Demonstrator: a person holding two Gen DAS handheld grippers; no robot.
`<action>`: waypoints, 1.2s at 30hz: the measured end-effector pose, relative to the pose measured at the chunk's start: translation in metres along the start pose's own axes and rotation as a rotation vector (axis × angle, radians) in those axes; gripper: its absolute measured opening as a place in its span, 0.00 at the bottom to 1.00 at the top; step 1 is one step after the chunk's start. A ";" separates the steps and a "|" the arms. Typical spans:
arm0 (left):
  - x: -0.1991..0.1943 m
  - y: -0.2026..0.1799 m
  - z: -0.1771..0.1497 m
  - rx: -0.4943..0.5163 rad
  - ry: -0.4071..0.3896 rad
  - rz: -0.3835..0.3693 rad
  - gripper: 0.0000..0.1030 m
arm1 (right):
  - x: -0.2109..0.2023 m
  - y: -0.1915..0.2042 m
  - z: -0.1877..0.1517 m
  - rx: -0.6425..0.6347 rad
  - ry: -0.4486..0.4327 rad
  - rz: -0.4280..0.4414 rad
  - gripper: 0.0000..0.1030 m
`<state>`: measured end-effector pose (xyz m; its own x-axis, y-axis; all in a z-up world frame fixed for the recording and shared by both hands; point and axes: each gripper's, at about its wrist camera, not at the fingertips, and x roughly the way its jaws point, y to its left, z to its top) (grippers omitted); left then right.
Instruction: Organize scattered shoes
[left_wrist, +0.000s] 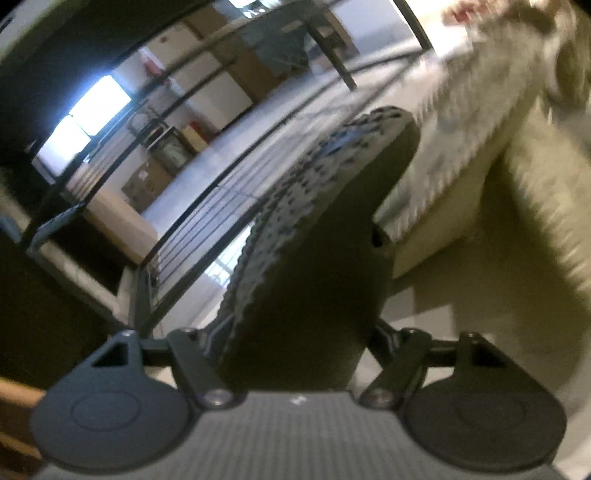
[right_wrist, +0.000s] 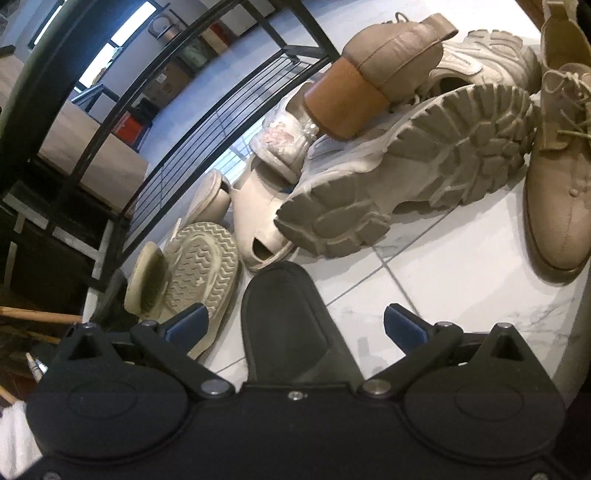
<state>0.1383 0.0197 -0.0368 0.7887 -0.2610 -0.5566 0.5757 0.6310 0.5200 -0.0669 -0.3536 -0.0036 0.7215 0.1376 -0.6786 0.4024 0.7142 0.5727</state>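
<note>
Black slipper between left fingers.

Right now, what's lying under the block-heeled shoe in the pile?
The block-heeled shoe rests heel-down on the chunky sneaker, which is tipped sole-out. Another white sneaker sits behind. Whatever lies beneath their contact is covered.

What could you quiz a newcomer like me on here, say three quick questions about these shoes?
1. True or false: the right gripper is clamped on the black slipper.
2. Which shoe lies on the tipped chunky sneaker? A block-heeled boot; B flip-flop; C rubber wellington.
3. Fill in: in the right wrist view, the black wire rack stands to the pile's ___.
Key: 1 false, its jaws stand open; 2 A; 3 left.
</note>
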 end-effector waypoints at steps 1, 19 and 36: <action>-0.011 0.007 0.003 -0.051 -0.001 -0.011 0.71 | 0.000 0.001 0.000 -0.005 0.002 0.008 1.00; -0.168 -0.001 0.013 -0.568 0.083 -0.766 0.73 | -0.015 0.021 -0.013 -0.101 0.022 0.061 1.00; -0.131 -0.042 0.014 -0.489 0.230 -0.627 0.88 | -0.017 0.018 -0.015 -0.096 0.026 0.060 1.00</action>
<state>0.0139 0.0170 0.0236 0.2581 -0.5478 -0.7958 0.6937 0.6784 -0.2420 -0.0803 -0.3326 0.0112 0.7269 0.1989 -0.6572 0.3025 0.7665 0.5665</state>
